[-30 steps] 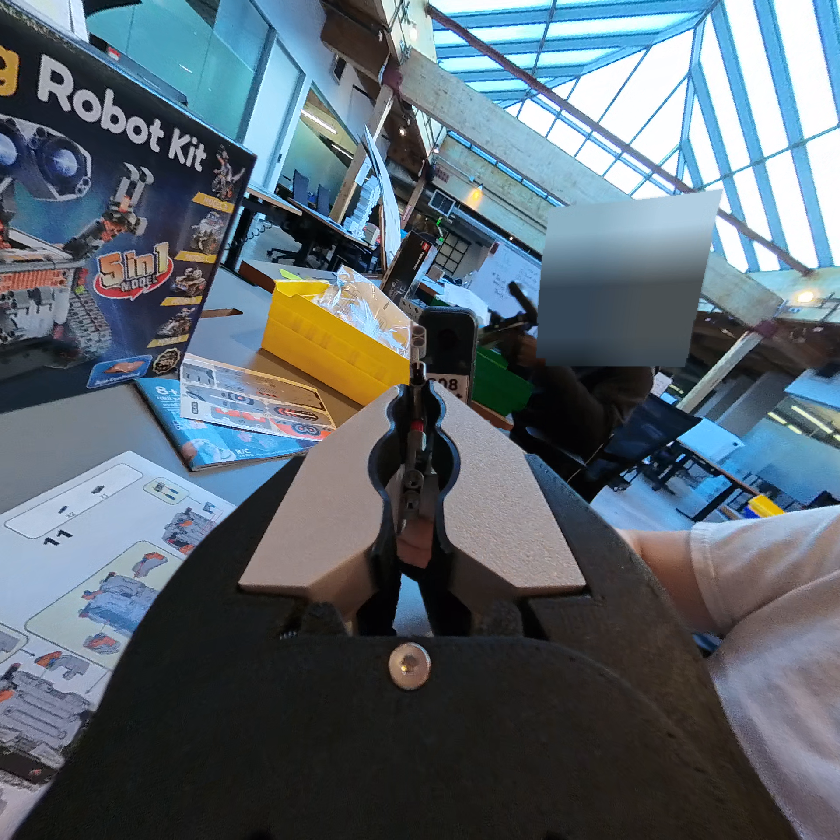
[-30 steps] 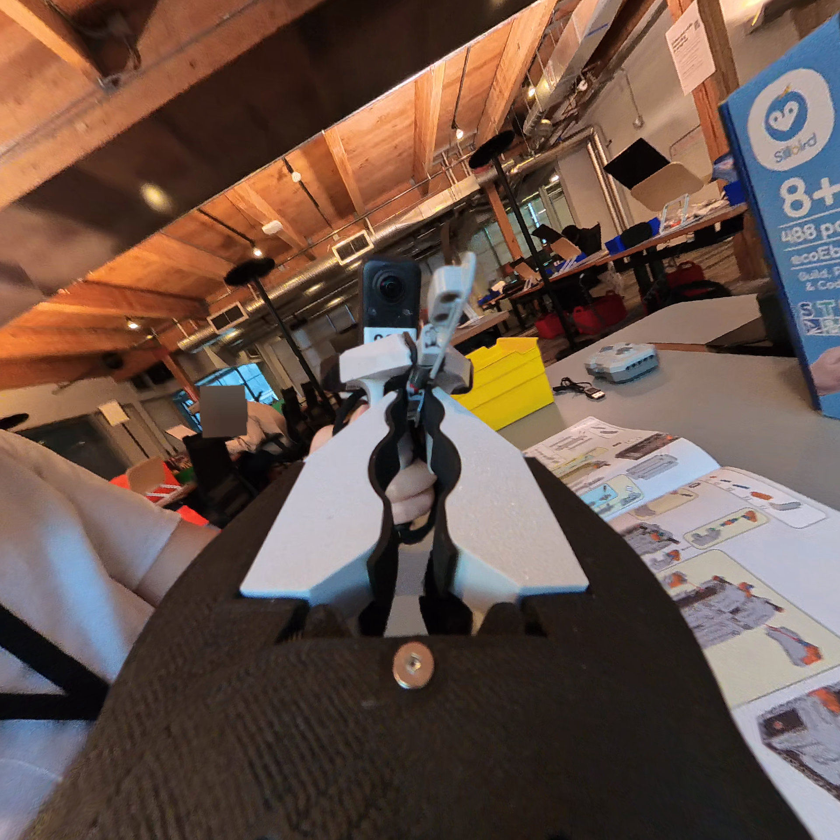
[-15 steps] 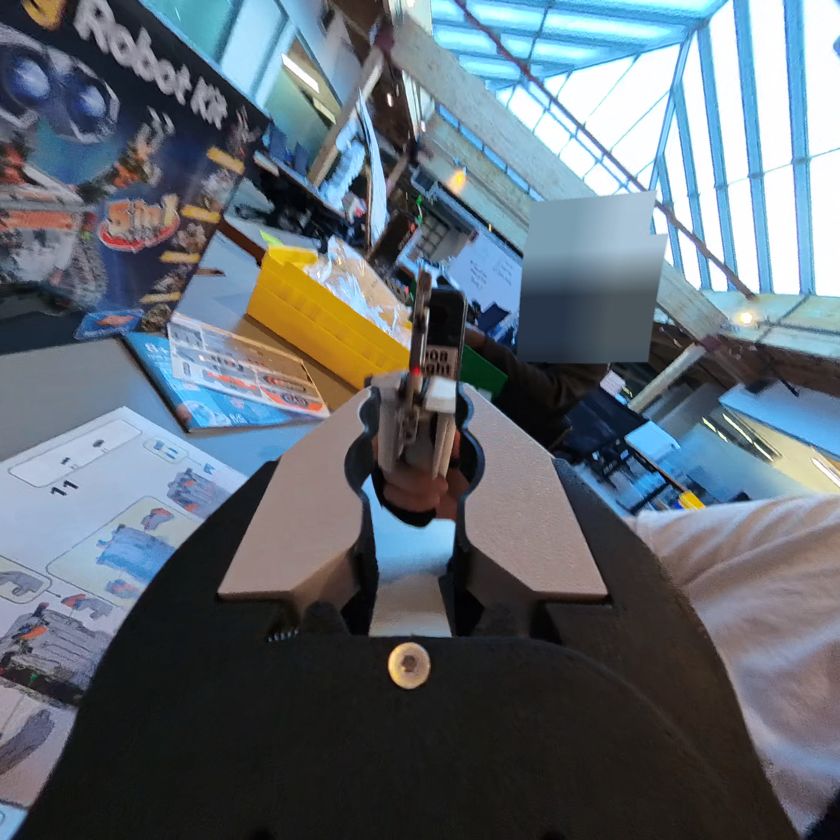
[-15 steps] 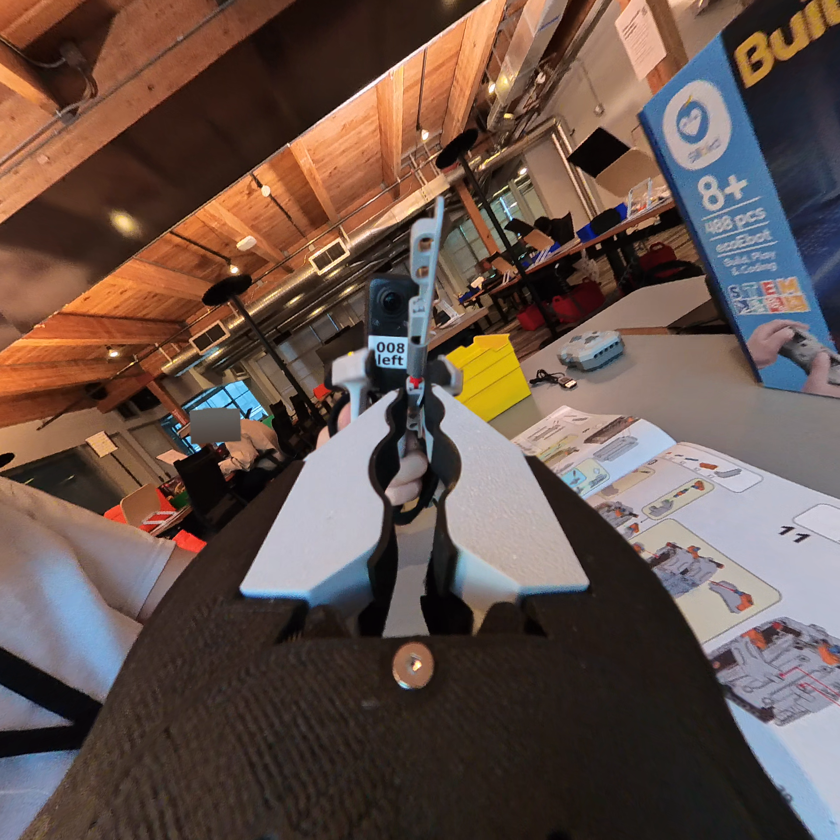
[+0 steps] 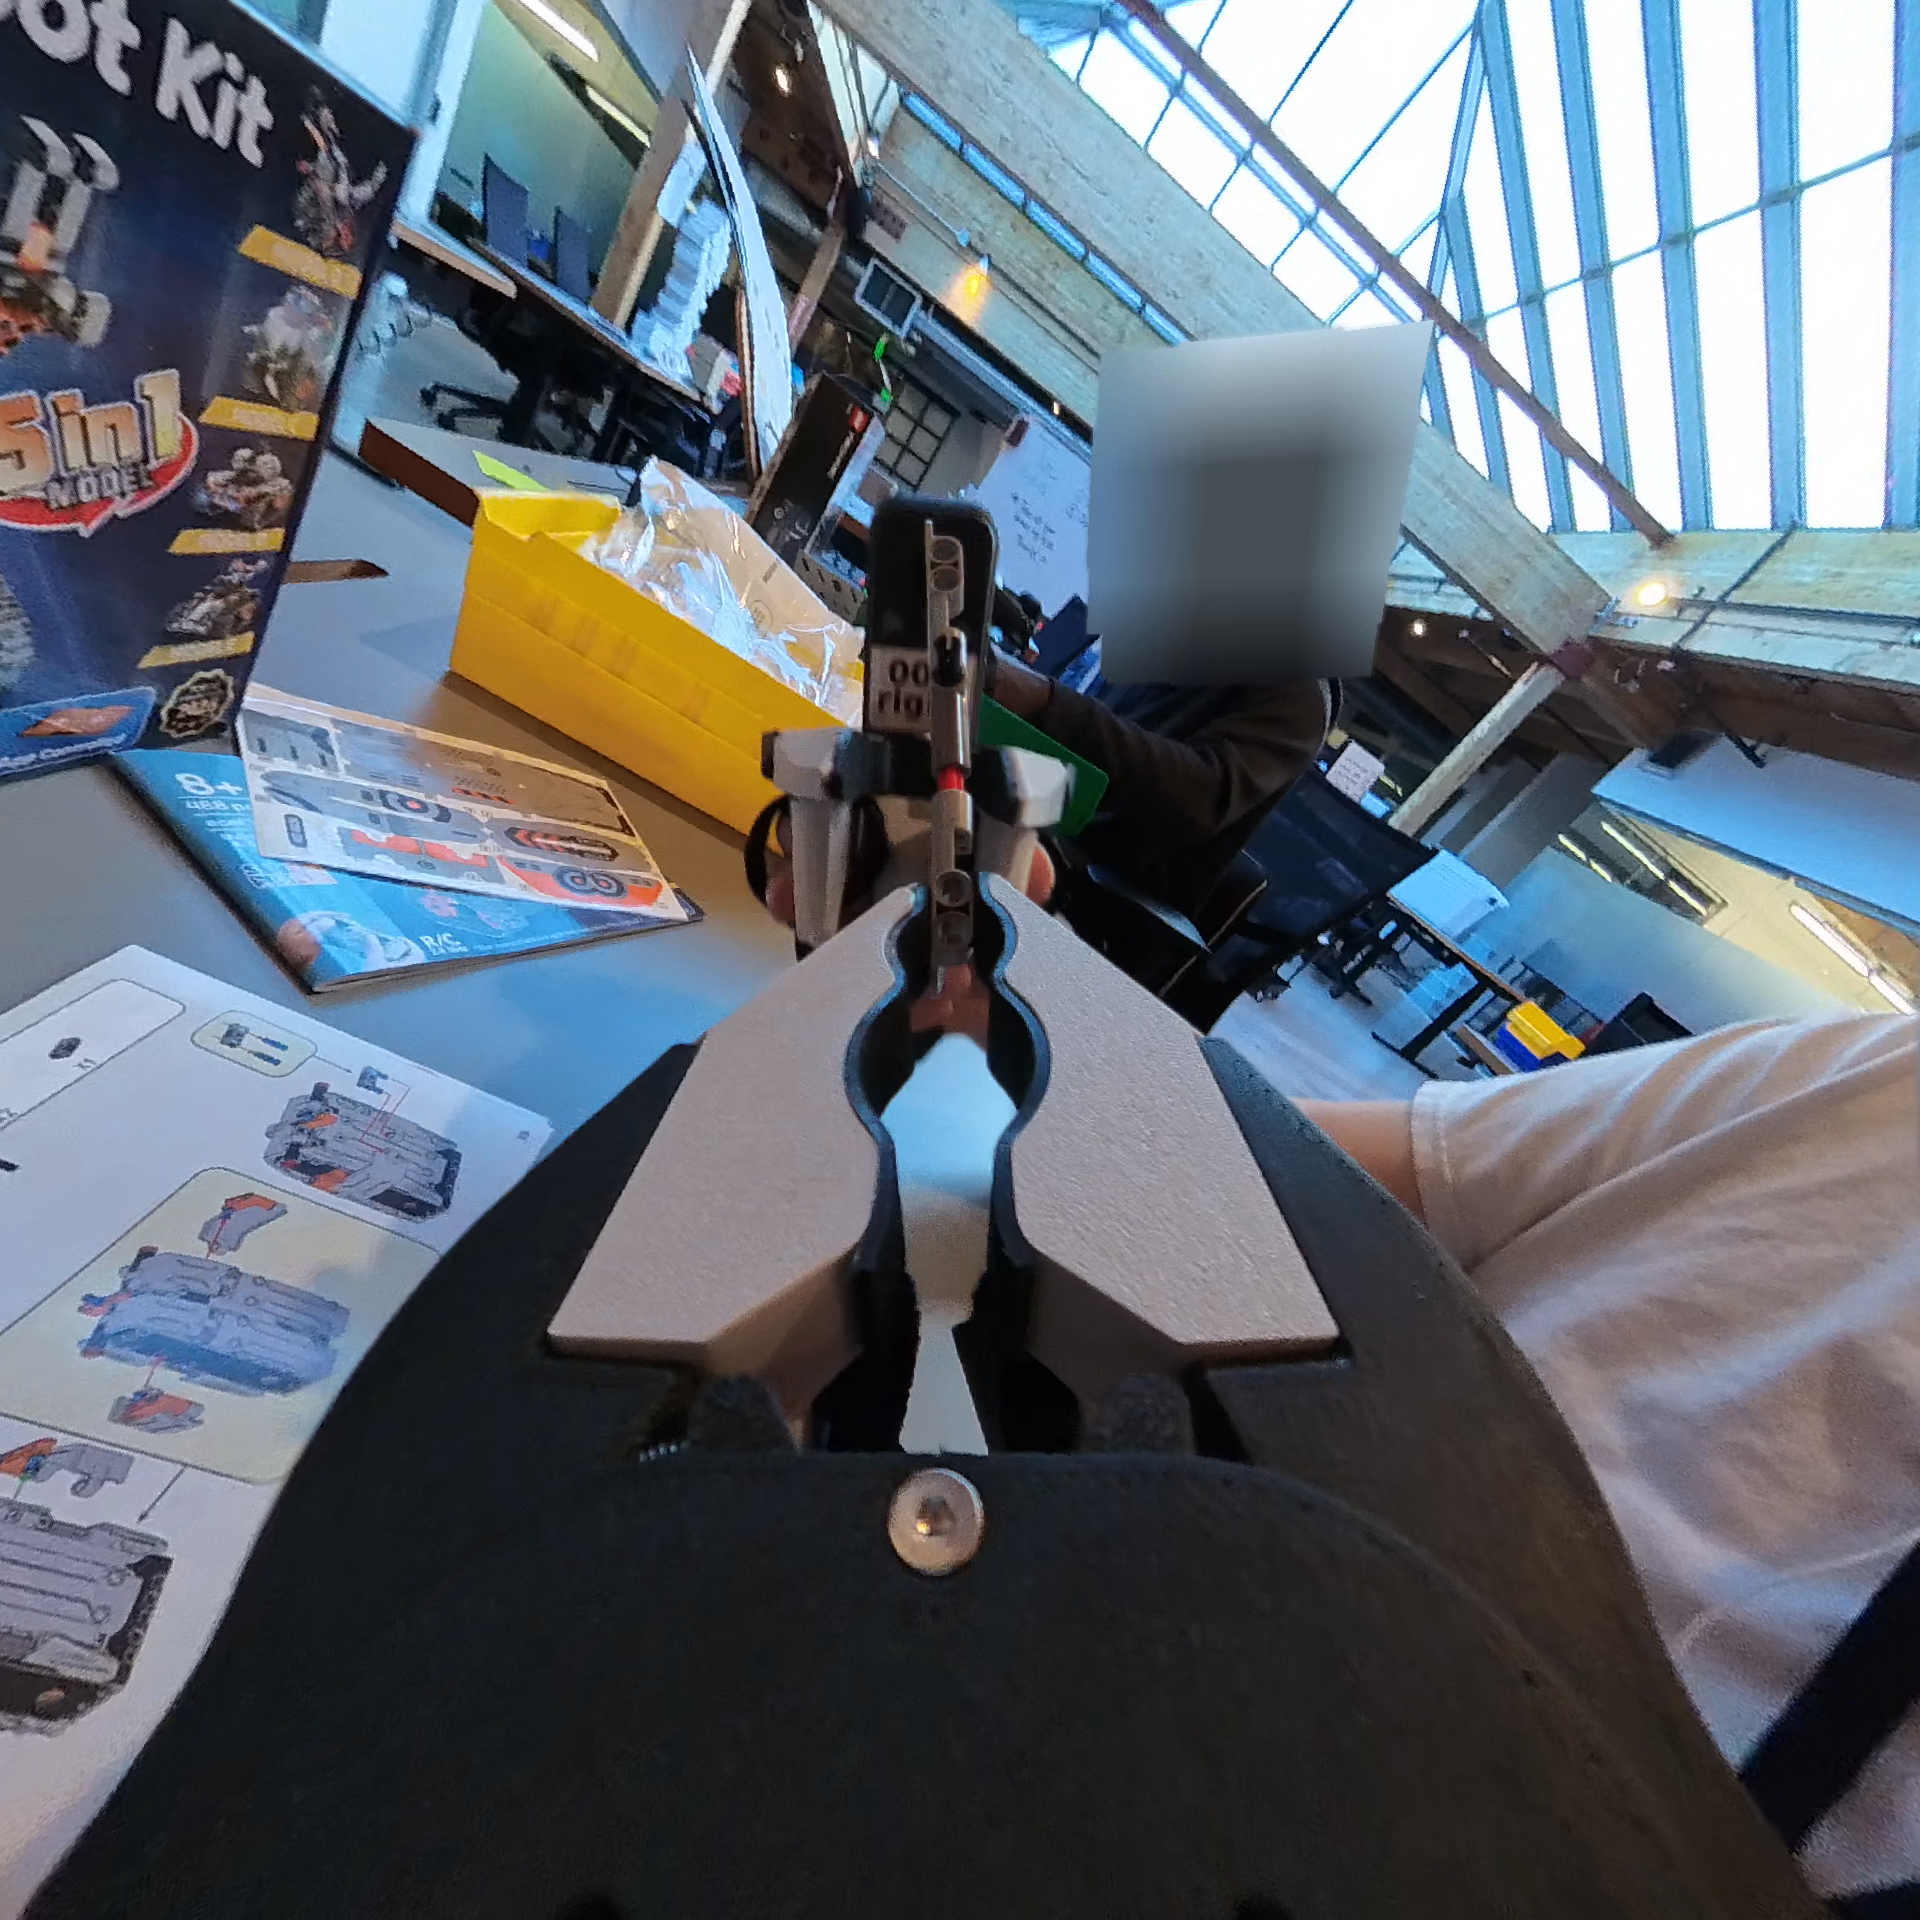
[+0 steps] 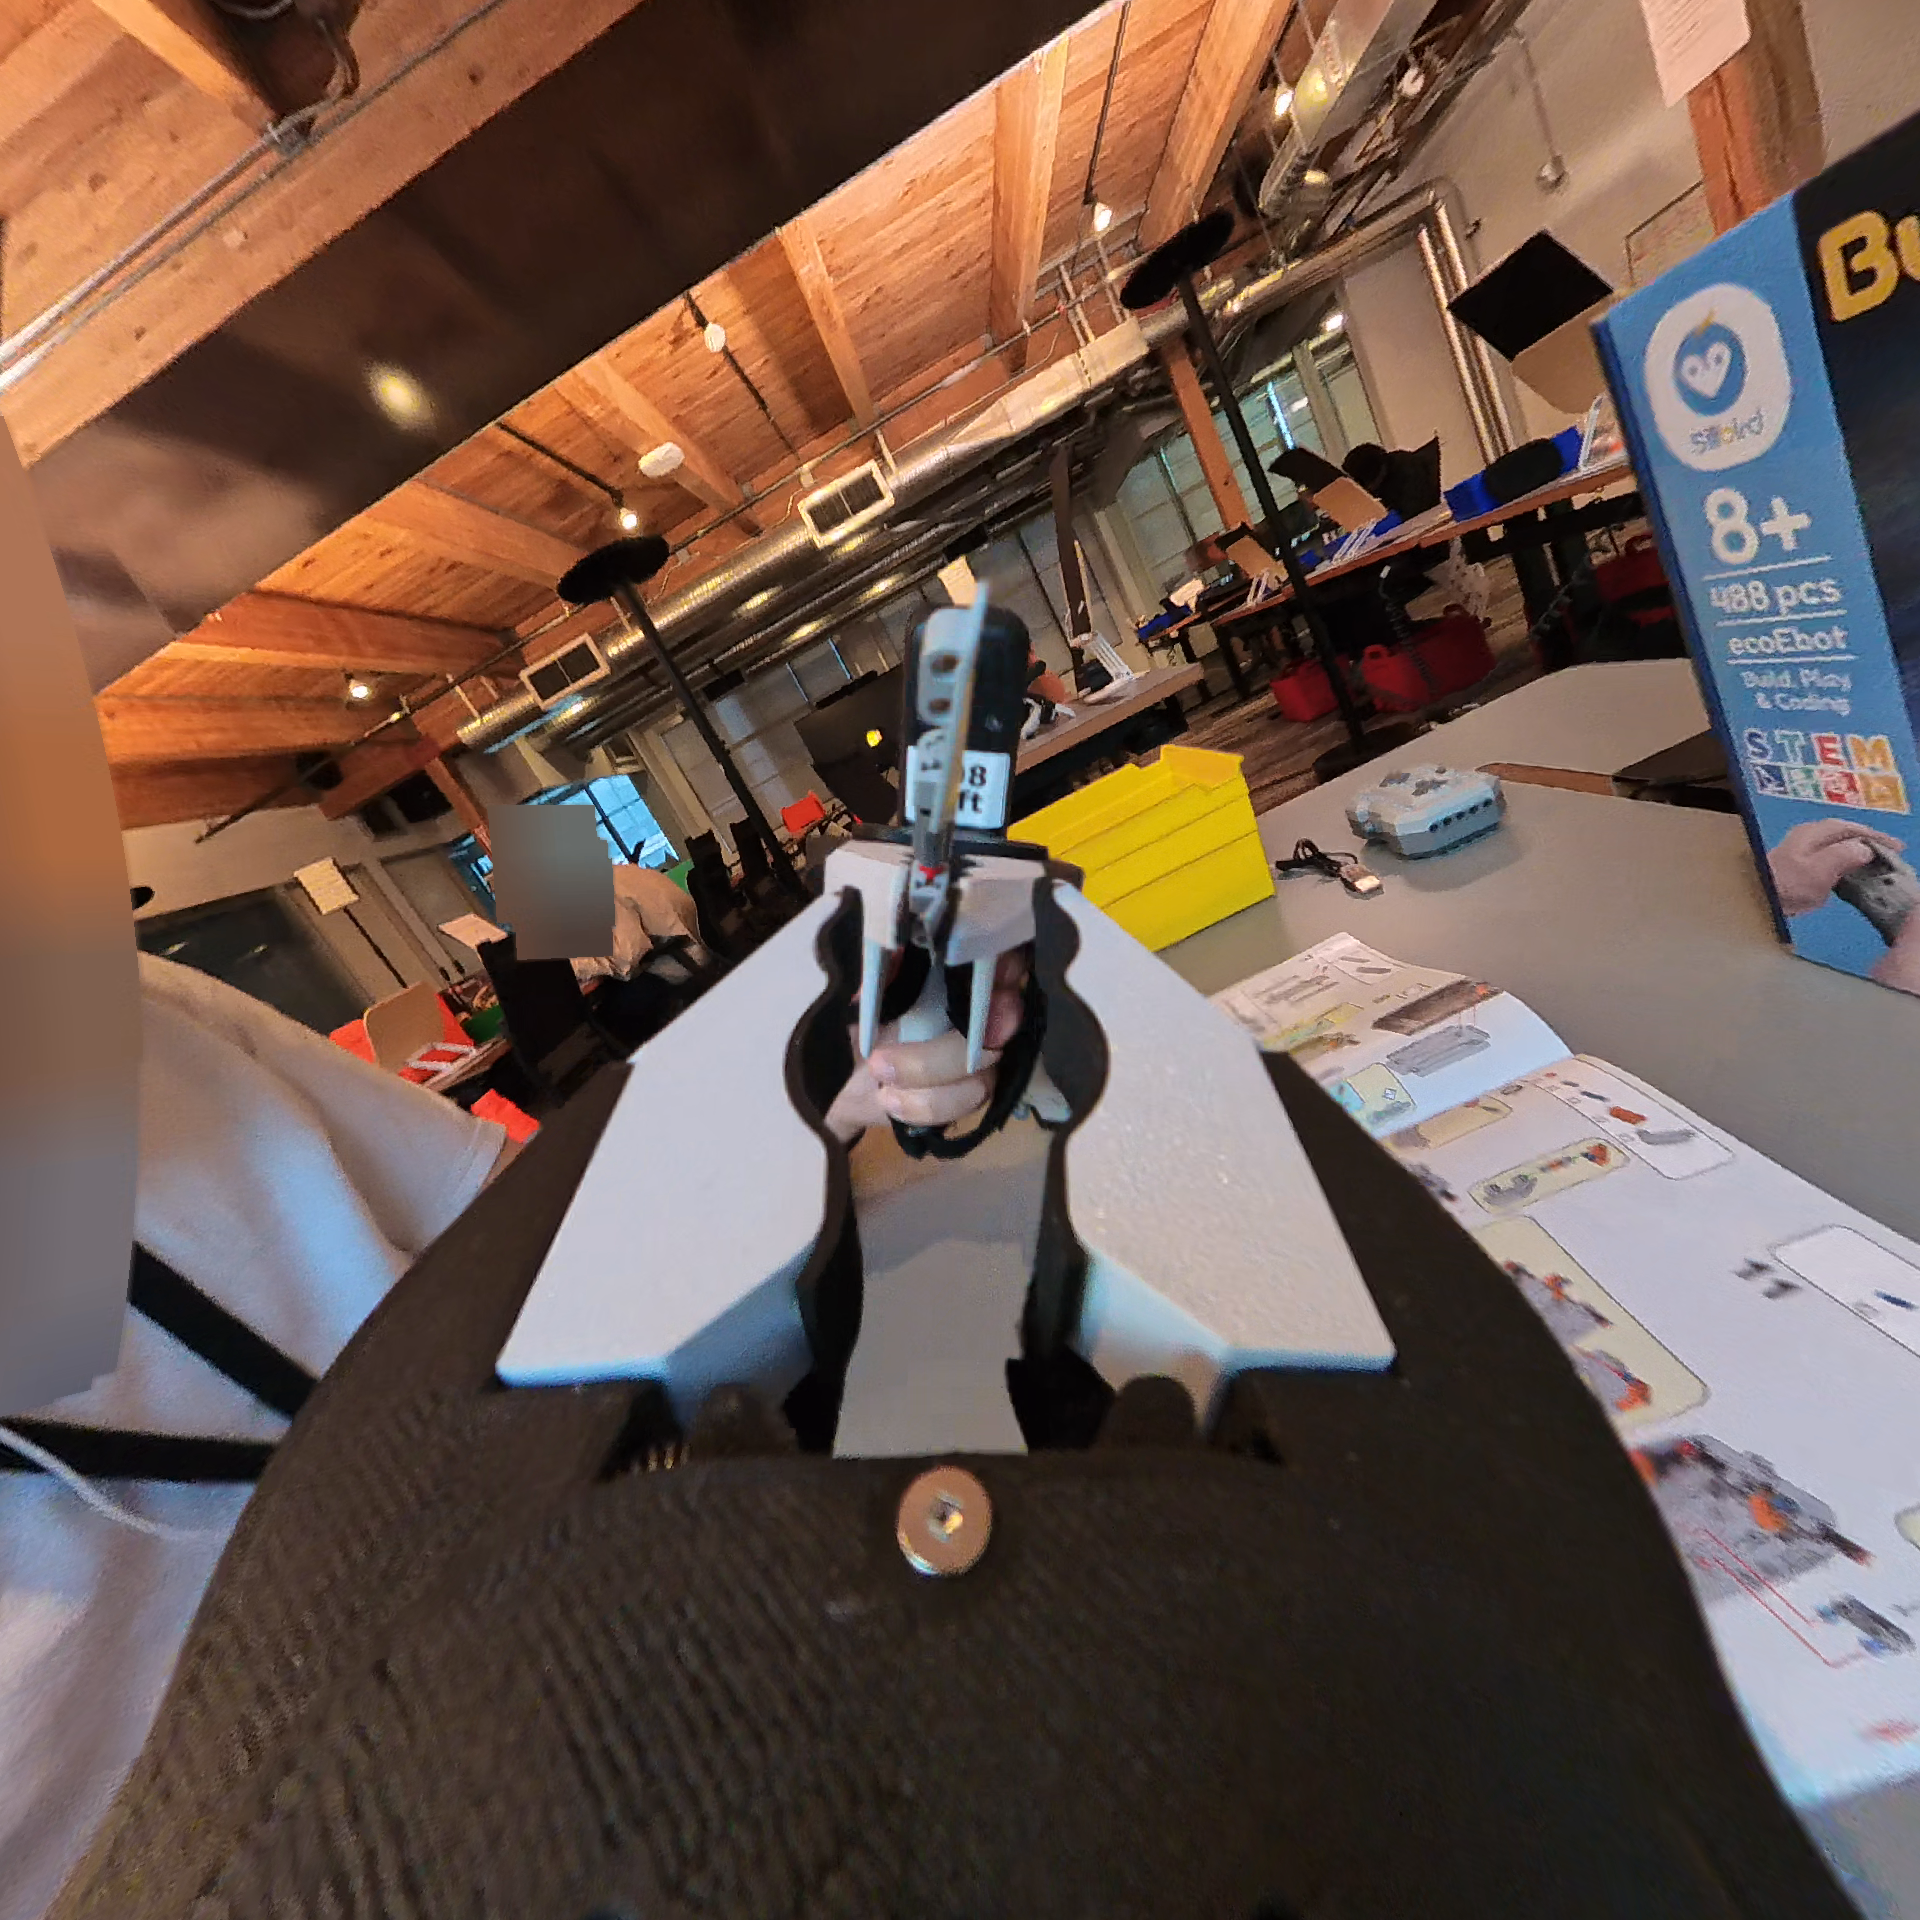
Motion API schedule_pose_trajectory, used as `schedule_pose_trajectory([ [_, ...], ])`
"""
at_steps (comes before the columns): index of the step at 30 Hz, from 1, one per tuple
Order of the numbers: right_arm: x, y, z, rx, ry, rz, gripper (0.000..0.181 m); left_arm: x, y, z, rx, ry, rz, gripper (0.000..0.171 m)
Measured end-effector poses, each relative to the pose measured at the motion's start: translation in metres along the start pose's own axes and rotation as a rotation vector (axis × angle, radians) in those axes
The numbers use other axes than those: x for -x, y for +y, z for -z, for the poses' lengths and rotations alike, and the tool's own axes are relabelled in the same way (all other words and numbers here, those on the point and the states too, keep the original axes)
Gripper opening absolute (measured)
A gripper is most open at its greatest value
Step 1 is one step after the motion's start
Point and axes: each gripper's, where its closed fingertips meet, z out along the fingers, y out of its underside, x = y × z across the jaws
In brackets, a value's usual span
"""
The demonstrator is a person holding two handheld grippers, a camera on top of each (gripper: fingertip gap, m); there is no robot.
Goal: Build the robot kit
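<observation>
- Beam [image 5: 948,727], thin and grey, stands upright at frame centre, its foot pinched by the left gripper [image 5: 951,920]; the hold looks narrow.
- Right gripper [image 6: 940,902] faces it, spread, holding nothing.

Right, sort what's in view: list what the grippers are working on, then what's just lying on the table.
In the grippers:
- grey beam, upright
- left gripper, shut on its lower end
- right gripper, open, facing it

Lying about:
- open instruction sheet
- blue booklet
- yellow bin
- kit box
- grey controller
</observation>
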Motion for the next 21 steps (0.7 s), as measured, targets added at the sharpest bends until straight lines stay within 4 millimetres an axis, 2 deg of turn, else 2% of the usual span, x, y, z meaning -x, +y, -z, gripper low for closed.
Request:
schedule_pose_trajectory([
  [2,-0.003,-0.003,0.012,0.022,0.023,0.0,0.033,-0.003,0.01,0.0,0.088,0.004,-0.001,0.004],
  [4,0.002,0.001,0.02,0.06,0.0,-0.02,0.031,-0.004,0.024,0.0,0.188,-0.007,-0.025,0.004],
  [7,0.011,0.021,0.027,0.15,-0.019,-0.025,0.03,-0.005,0.044,-0.003,0.306,-0.029,-0.069,0.005],
  [9,0.015,0.042,0.029,0.224,-0.011,-0.034,0.026,-0.006,0.06,-0.004,0.38,-0.032,-0.07,0.005],
  [11,0.019,0.063,0.033,0.291,-0.003,-0.041,0.006,-0.004,0.074,-0.004,0.424,-0.05,-0.079,0.005],
  [13,0.023,0.07,0.035,0.269,0.015,-0.028,0.006,-0.009,0.082,-0.003,0.437,-0.02,-0.055,0.005],
  [16,0.031,0.083,0.037,0.251,-0.003,-0.126,0.011,-0.012,0.097,0.001,0.478,-0.017,-0.046,0.005],
  [18,0.03,0.092,0.037,0.251,0.007,-0.209,0.006,-0.013,0.106,0.002,0.503,-0.025,-0.067,0.005],
  [21,0.031,0.1,0.038,0.257,0.009,-0.217,0.006,-0.014,0.115,0.004,0.538,-0.039,-0.089,0.005],
])
